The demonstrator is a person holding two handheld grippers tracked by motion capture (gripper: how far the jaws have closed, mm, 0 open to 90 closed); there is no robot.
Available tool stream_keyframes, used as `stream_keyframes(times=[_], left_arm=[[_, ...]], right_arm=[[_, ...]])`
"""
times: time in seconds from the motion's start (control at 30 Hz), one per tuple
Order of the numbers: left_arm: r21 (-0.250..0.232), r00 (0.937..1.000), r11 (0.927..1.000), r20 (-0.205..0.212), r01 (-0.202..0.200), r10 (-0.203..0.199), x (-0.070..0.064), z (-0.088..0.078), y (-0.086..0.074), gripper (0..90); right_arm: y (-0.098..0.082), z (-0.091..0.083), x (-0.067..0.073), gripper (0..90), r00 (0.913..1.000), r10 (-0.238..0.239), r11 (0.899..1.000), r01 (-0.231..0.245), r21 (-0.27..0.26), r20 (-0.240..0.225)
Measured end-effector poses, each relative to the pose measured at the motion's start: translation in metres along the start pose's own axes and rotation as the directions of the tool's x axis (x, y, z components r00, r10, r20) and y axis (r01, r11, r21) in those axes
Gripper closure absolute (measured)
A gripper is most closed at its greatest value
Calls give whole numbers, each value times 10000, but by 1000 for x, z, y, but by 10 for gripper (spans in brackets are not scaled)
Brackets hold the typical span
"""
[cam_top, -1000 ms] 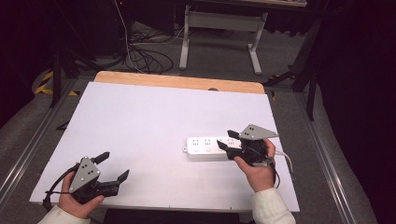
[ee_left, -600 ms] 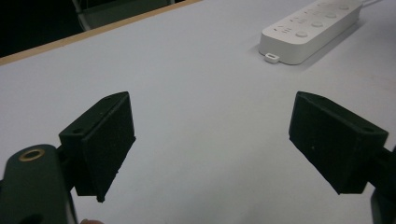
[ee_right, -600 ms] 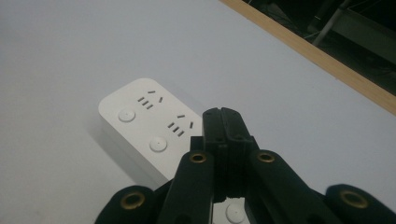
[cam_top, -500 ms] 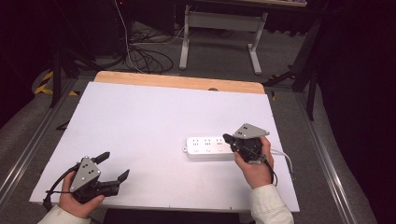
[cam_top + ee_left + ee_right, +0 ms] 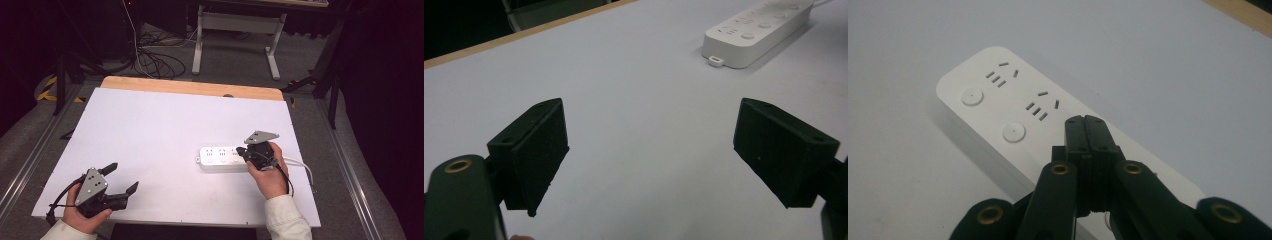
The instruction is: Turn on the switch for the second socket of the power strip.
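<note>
White tabletop (image 5: 165,130) carries everything you're working on, with a bare wooden strip along its far edge and dark floor and cables beyond. Nearest you, at the near left corner, your left gripper (image 5: 121,180) hovers with its fingers (image 5: 531,150) spread wide apart and nothing between them; it is well apart from the power strip (image 5: 222,158), so it can't steady it. Farther in and to the right, your right gripper (image 5: 1089,131) has its fingers pressed together, tips over the strip's top face beside the second round button (image 5: 1014,132). Whether they touch the plastic, you cannot tell. The strip lies flat and loose, right of centre, its cord running off to the right. If you push down off-centre or at a slant, expect it to skid or pivot, or the tips to slip off the button.
</note>
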State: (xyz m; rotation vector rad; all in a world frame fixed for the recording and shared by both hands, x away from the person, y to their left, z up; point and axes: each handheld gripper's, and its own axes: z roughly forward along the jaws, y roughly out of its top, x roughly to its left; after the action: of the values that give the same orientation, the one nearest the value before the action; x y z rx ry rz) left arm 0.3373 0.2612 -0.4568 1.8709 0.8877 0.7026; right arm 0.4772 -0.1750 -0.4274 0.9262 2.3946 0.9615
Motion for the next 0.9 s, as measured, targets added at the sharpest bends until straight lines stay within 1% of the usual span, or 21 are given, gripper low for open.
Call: stream_keyframes(times=[0.2,0.37,0.53,0.6,0.7,0.73,0.9], left_arm=[[49,10000,10000,16,18,-18,0,0,0,145],[82,10000,10000,6,8,-8,0,1,0,145],[95,10000,10000,8,7,-7,0,1,0,144],[85,10000,9999,17,64,-64,0,1,0,144],[98,10000,9999,16,55,-55,0,1,-1,145],[94,10000,9999,15,57,-57,0,1,-1,145],[112,10000,9999,6,12,-12,0,1,0,145]], right_arm=[[-2,6,-1,900,9999,105,9995,-104,307,-29],[-2,10,0,900,9997,143,9988,-133,472,-216],[-3,13,1,900,9995,142,9970,-119,769,-291],[-3,14,1,900,9994,132,9968,-107,797,-307],[-3,15,1,900,9992,163,9961,-130,873,-362],[-3,15,2,900,9992,137,9951,-101,983,-363],[-3,17,2,900,9990,171,9943,-125,1063,-424]])
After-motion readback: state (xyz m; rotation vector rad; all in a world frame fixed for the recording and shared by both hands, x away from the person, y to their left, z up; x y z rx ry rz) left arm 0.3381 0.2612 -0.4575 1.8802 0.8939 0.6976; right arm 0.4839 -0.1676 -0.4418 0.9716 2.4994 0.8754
